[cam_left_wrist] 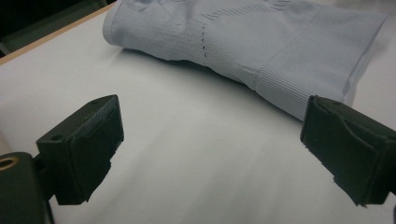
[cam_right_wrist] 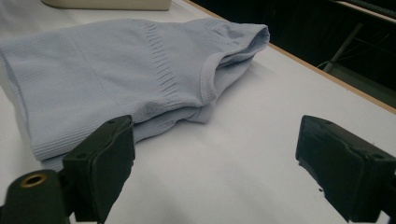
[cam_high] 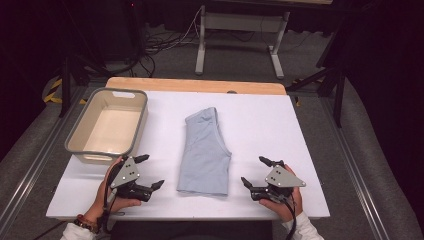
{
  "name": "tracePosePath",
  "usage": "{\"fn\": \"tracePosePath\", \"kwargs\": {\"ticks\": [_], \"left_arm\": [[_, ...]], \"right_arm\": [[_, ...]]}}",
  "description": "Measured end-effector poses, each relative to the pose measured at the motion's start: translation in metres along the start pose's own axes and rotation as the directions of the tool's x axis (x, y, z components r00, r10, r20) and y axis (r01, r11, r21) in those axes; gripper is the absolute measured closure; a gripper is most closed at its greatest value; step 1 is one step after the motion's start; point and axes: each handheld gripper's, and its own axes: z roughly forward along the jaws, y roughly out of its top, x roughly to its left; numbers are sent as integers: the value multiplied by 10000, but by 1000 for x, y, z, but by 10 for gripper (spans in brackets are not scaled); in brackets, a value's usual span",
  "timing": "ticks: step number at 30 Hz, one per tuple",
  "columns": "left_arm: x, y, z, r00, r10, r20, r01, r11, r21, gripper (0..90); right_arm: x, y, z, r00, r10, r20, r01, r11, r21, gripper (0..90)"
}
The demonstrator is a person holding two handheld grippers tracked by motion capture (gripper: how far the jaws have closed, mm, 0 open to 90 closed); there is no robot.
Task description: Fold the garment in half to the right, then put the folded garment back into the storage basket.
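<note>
A folded pale blue knit garment lies flat in the middle of the white table. My left gripper rests near the front edge, left of the garment, held by a hand, jaws wide apart and empty. In the left gripper view its fingers frame bare table, with the garment just beyond. My right gripper sits to the garment's right, also open and empty. In the right gripper view the garment lies ahead and to the left of the fingers.
A beige plastic bin stands empty at the table's left back. A wooden strip runs along the far edge. Beyond it, a white metal frame and cables lie on the floor.
</note>
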Motion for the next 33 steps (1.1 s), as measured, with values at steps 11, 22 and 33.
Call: {"fn": "tracePosePath", "kwargs": {"ticks": [11, 22, 33], "left_arm": [[0, 4, 2, 9999, 90, 89, -89, 9999, -90, 69], [-5, 9, 7, 9998, 18, 194, -23, 9996, 266, 75], [-10, 19, 20, 9917, -744, 1050, 733, 9972, 139, 93]], "right_arm": [[-1, -1, -1, 9999, 110, 34, -111, 9999, 61, 137], [-13, 4, 10, 9986, 381, 365, -398, 9982, 459, 146], [-31, 43, 44, 9946, 1029, -156, -1028, 9947, 52, 144]]}}
